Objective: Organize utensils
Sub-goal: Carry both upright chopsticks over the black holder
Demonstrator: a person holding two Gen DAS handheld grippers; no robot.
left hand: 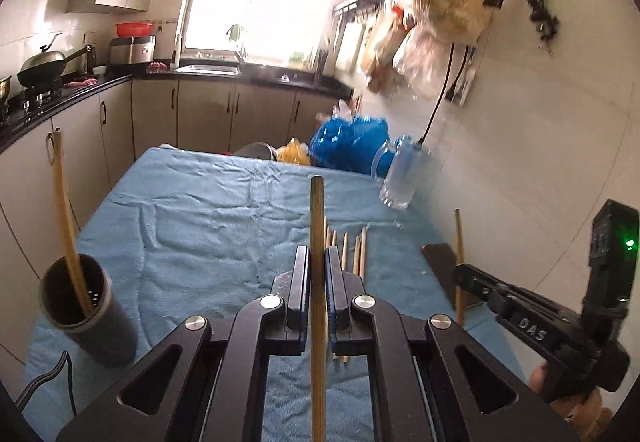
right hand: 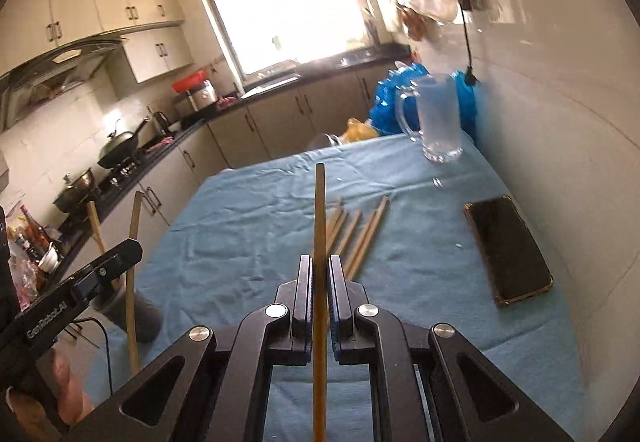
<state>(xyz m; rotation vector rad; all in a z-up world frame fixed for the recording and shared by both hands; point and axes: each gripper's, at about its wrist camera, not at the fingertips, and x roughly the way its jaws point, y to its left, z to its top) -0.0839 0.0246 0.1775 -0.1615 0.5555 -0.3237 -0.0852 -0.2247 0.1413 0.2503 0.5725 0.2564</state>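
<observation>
**Chopsticks clamped in both hands, holder off to the left**

Risk first, starting at the left. The dark holder [left hand: 86, 308] stands near the table's [left hand: 208, 210] left edge with one stick [left hand: 66, 226] already leaning out of it. If I bring my chopstick in at a slant, its tip could catch the rim or knock that leaning stick, and the tall, narrow holder looks easy to tip off the blue cloth. A cable [left hand: 60, 382] trails just beside its base and could snag.

My left hand-held gripper [left hand: 318, 274] is clamped on one chopstick [left hand: 317, 226], which stands nearly upright between the pads. It is held near its middle, so I judge it could pivot or slide if it bumps anything.

The loose chopsticks [left hand: 354, 248] lie in a row on the cloth just beyond that gripper. The holder sits well to its left and lower.

My right hand-held gripper [right hand: 320, 282] is likewise shut tight on its own chopstick [right hand: 320, 210]. The remaining sticks fan out just ahead and slightly right of it. A phone [right hand: 508, 246] lies to the right and a glass mug [right hand: 438, 118] at the far right corner; a wide swing there could strike either.
</observation>
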